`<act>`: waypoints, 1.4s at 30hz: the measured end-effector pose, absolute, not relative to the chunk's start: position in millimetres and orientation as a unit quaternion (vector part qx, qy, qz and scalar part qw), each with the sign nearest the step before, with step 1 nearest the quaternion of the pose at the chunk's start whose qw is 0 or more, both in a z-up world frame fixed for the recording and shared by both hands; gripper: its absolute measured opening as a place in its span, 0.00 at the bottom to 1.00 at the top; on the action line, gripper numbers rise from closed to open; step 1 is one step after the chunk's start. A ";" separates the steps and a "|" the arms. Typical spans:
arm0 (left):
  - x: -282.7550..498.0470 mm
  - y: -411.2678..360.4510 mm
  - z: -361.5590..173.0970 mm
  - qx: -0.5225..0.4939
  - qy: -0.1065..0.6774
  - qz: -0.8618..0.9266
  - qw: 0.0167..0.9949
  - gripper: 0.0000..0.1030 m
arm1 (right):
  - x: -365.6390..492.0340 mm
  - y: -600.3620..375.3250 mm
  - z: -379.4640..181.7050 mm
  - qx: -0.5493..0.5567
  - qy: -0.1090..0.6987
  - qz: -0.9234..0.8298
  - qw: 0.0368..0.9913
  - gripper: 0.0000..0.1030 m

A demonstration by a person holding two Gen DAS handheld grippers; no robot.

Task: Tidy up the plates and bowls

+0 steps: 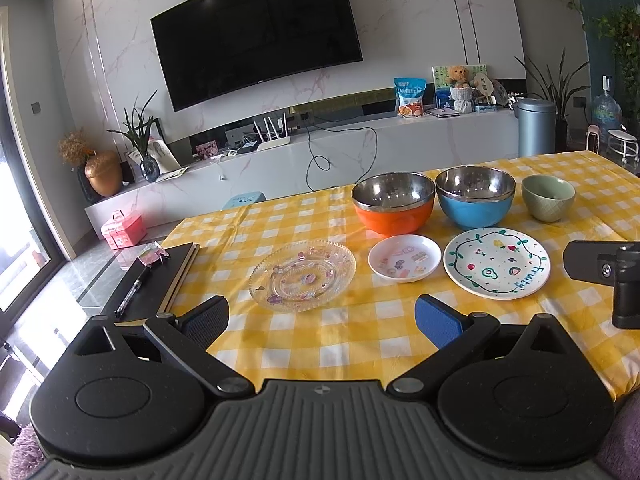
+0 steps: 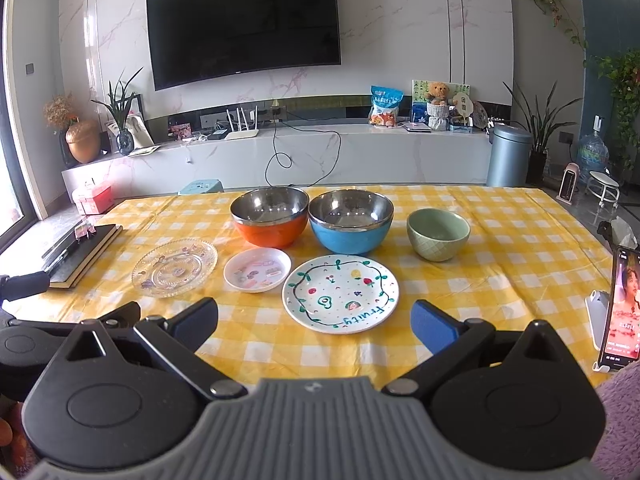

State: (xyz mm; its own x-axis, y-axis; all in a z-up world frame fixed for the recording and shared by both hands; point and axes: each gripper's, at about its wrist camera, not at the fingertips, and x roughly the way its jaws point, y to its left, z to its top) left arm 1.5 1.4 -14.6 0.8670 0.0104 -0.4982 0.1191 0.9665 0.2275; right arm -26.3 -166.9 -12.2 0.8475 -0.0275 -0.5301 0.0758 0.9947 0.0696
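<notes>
Yellow-checked table (image 2: 460, 320) carries bowls behind plates, unstacked; left hand-held gripper (image 1: 320, 322) and right hand-held gripper (image 2: 314, 322) both gape wide, empty.

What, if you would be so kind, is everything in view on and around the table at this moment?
Orange-sided steel bowl: one, back row, left.
Blue-sided steel bowl: one, back row, middle, beside the orange one.
Green ceramic bowl: one, back row, right.
Clear glass plate: one, front row, left.
Small white dish with stickers: one, front row, middle.
White painted plate lettered "fruity": one, front row, right.
Yellow checked tablecloth: one, covering the table.
Black notebook: one, table's left edge, with a pen on it.
Phone on a stand: one, lit, table's right edge.
Left gripper: open, empty.
Right gripper: open, empty.
</notes>
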 end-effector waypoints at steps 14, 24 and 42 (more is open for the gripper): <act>1.8 1.7 -14.2 0.126 0.257 -0.029 0.958 1.00 | -26.4 -167.0 -12.2 0.045 0.275 -0.026 0.960 0.98; 1.9 1.9 -14.2 0.126 0.257 -0.029 0.958 1.00 | -26.4 -166.9 -12.3 0.046 0.276 -0.027 0.960 0.98; 29.9 -12.1 0.9 0.060 0.274 -0.049 0.959 1.00 | -15.1 -200.2 -17.6 0.070 0.194 -0.028 0.978 0.98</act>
